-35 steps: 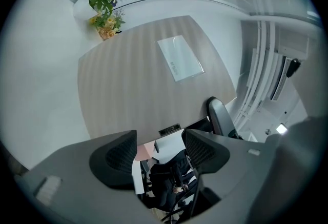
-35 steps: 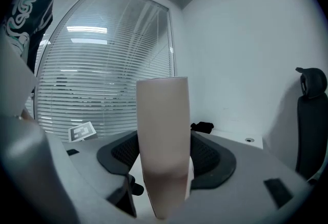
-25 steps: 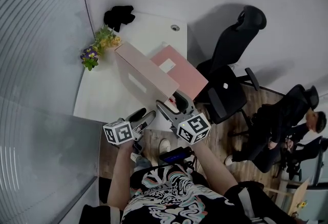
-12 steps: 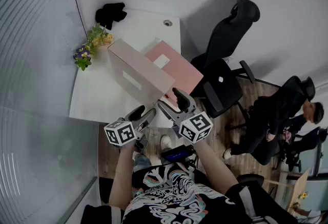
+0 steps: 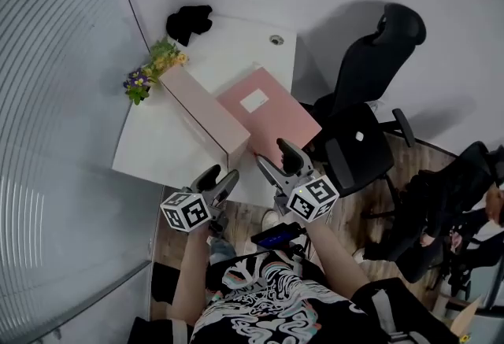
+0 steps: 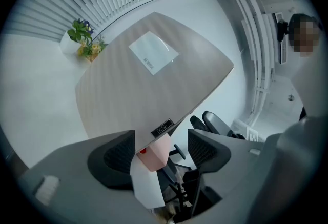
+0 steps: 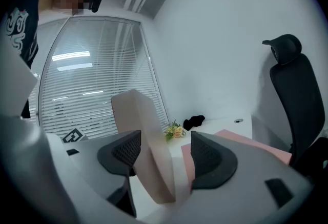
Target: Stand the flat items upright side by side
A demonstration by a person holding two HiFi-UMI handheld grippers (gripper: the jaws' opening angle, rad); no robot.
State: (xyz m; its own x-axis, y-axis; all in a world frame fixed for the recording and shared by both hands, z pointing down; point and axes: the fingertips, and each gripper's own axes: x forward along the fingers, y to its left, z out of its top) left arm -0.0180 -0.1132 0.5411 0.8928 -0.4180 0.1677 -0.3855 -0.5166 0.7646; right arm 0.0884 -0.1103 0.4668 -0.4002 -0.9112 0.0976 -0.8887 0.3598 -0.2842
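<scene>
Binder [image 5: 206, 108] upright, pale pink, slim

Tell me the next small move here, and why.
Probably bring the right gripper onto the near edge of the flat pink folder and close. Its jaws stand open, gripping nothing. That folder lies flat on the desk, while the other pink folder already stands upright beside it.

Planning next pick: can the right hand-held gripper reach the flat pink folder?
Likely yes: right hand-held gripper is open, flat pink folder lies just beyond it, nothing between; upright folder stands left.
</scene>
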